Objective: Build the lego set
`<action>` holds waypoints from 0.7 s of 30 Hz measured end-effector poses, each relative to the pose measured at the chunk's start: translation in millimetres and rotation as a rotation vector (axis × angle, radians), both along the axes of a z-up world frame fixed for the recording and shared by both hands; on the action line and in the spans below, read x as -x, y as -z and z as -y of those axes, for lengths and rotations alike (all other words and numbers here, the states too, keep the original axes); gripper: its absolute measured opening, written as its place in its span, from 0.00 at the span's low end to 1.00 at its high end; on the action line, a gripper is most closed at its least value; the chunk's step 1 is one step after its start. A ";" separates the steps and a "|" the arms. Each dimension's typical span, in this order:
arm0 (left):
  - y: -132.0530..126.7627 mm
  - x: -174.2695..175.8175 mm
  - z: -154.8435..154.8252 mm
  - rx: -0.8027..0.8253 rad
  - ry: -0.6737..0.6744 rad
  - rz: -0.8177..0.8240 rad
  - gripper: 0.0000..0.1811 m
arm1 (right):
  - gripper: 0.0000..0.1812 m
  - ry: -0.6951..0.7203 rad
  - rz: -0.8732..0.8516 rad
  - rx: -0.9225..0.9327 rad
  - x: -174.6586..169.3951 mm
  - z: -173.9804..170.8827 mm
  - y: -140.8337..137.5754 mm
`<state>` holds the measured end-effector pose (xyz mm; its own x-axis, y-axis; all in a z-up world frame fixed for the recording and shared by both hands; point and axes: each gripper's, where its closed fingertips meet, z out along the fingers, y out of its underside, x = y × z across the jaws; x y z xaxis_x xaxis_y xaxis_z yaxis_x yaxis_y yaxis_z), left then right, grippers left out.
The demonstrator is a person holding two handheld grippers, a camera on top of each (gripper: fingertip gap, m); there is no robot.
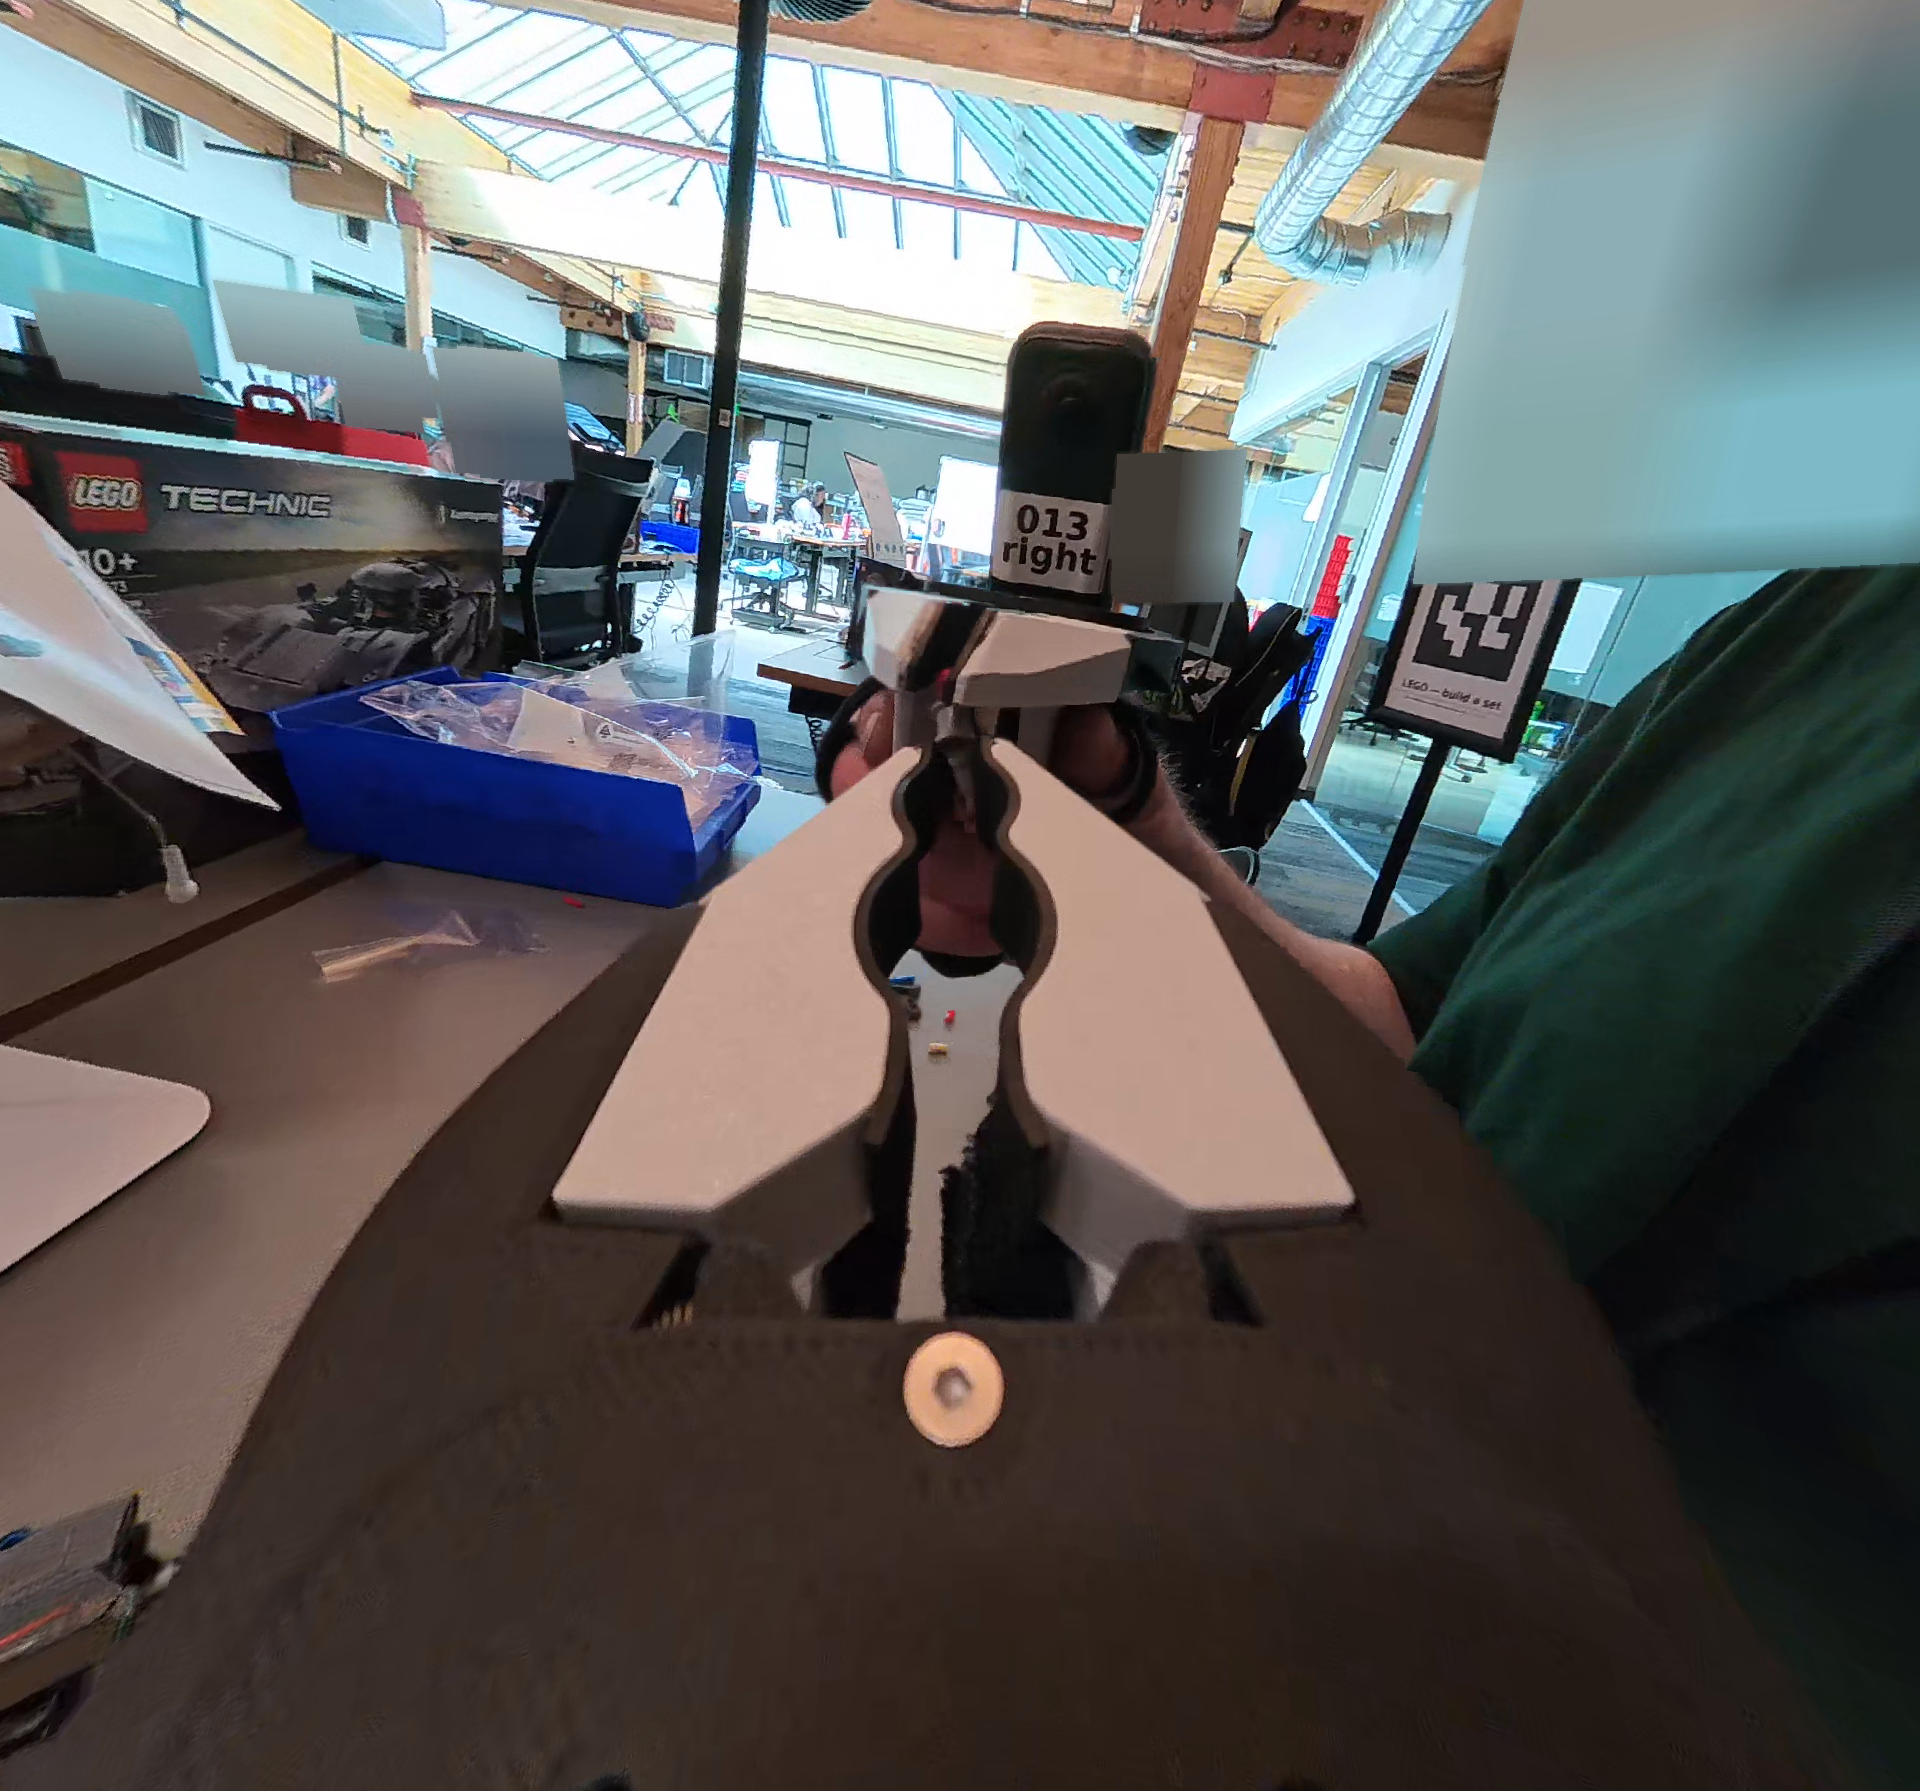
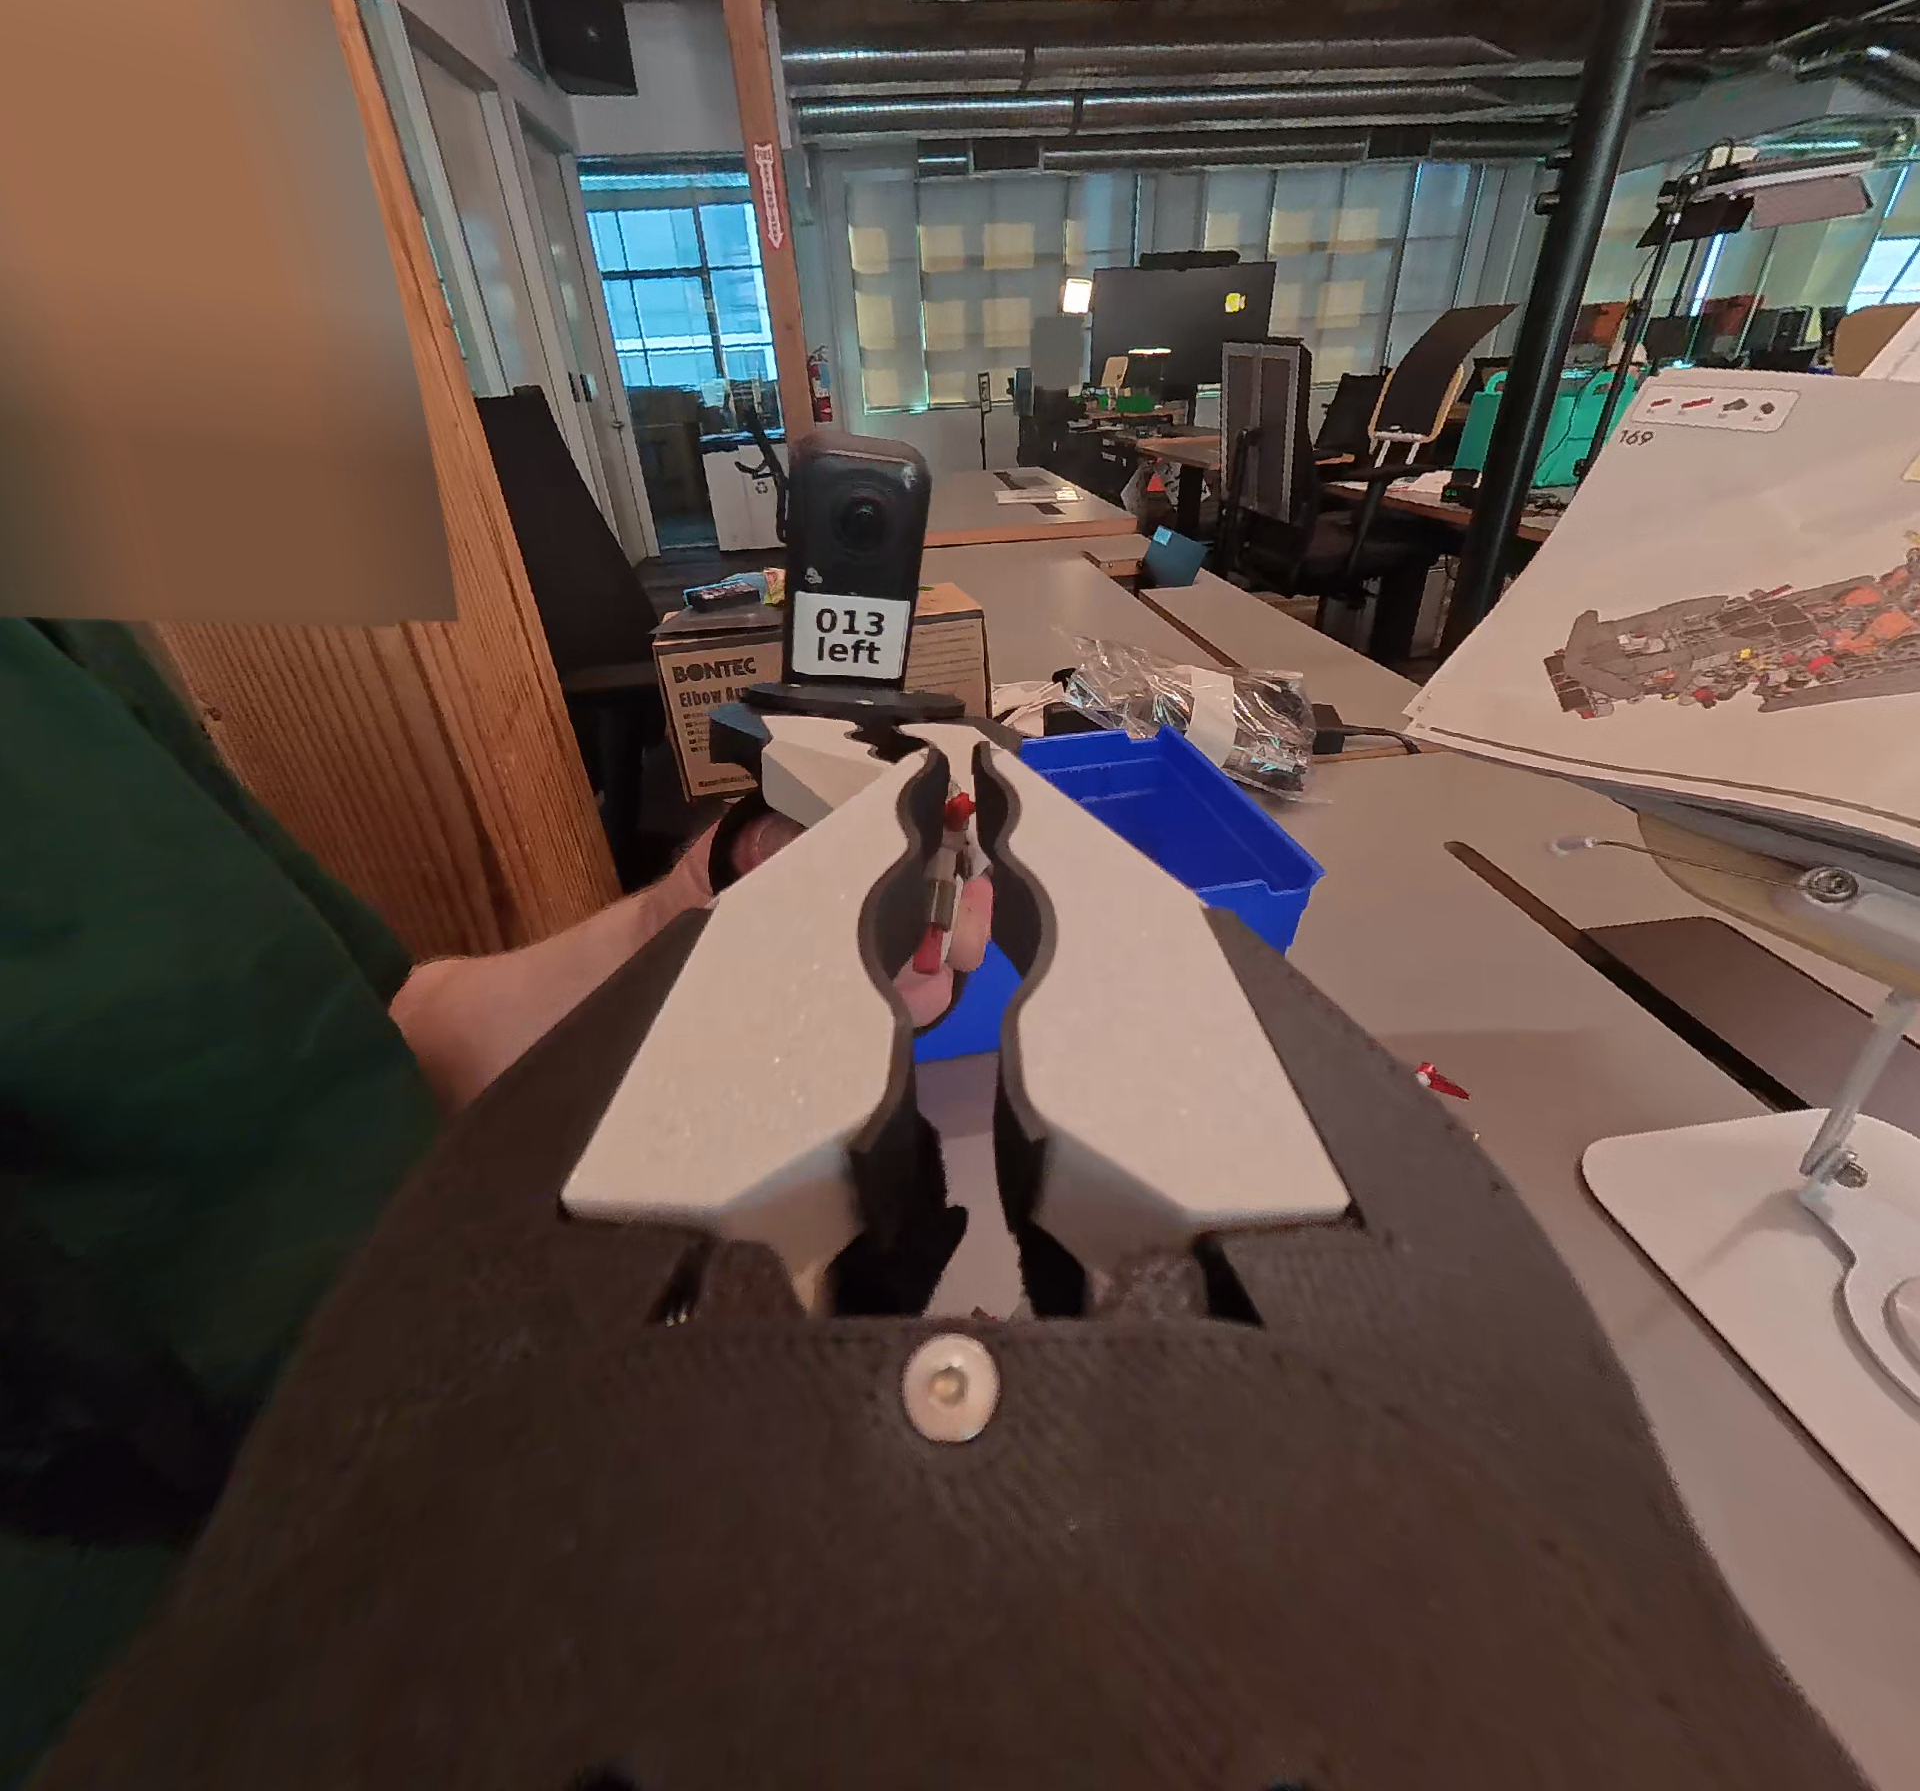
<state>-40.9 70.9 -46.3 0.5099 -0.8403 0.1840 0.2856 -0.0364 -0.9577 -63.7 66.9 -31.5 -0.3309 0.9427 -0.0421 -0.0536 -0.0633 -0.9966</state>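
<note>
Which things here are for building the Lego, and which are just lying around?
For the job:
left hand-held gripper
right hand-held gripper
small red-and-grey Lego piece at their tips
instruction booklet
Lego box
blue bin with part bags
loose bits on the table

Just lying about:
brown cardboard box
office chair
black pole

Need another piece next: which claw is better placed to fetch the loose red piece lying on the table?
Right, probably. The red piece lies on the table close beside the right claw; the left claw sits farther off, across from it.
</note>
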 end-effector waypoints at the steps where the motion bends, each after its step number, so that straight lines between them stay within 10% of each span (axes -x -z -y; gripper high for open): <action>1: -0.1 -0.2 0.3 0.003 0.009 0.007 0.02 | 0.02 -0.001 -0.004 -0.010 -0.1 0.5 -0.2; 21: -1.3 5.0 -7.9 0.019 0.053 0.091 0.01 | 0.01 -0.008 -0.026 -0.017 5.0 -6.7 -2.4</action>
